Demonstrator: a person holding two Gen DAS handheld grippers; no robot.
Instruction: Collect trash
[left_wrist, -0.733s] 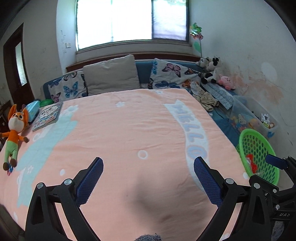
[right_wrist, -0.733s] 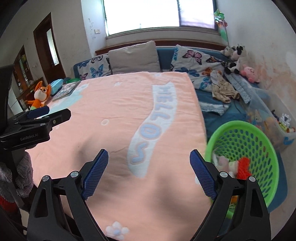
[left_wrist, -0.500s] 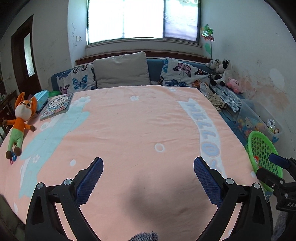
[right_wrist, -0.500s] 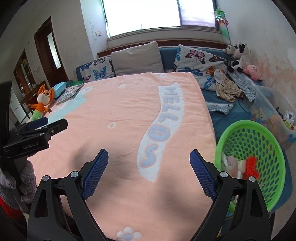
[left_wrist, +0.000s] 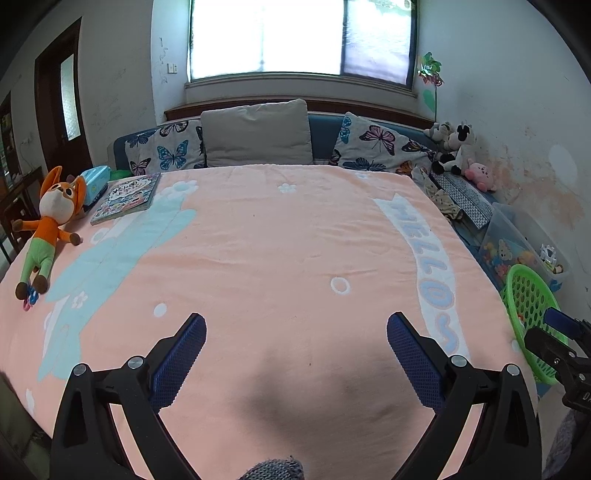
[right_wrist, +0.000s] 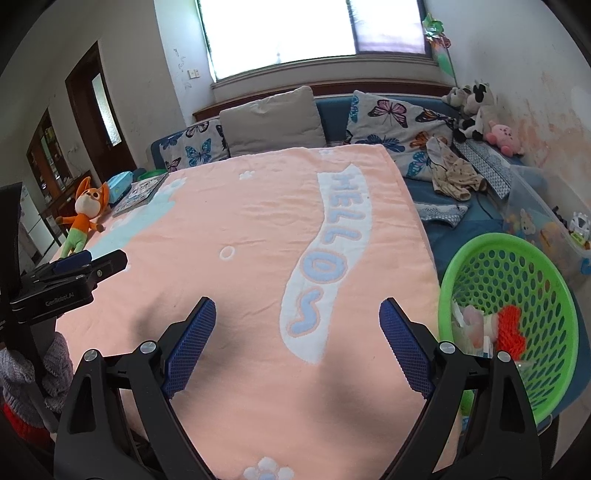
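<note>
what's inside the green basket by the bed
The green basket holds a red mesh-like bundle and pale crumpled wrappers. Its lower part is covered by the right gripper finger, so anything there is hidden.

Daylight floods in from the window (left_wrist: 303, 37) at the far wall, which is blown out to white in both views. The room is evenly bright and the focus sharp. Soft dark shadows fall on the pink blanket (left_wrist: 258, 240) near the lens. Fisheye bending curves the walls, and the corners go black.
</note>
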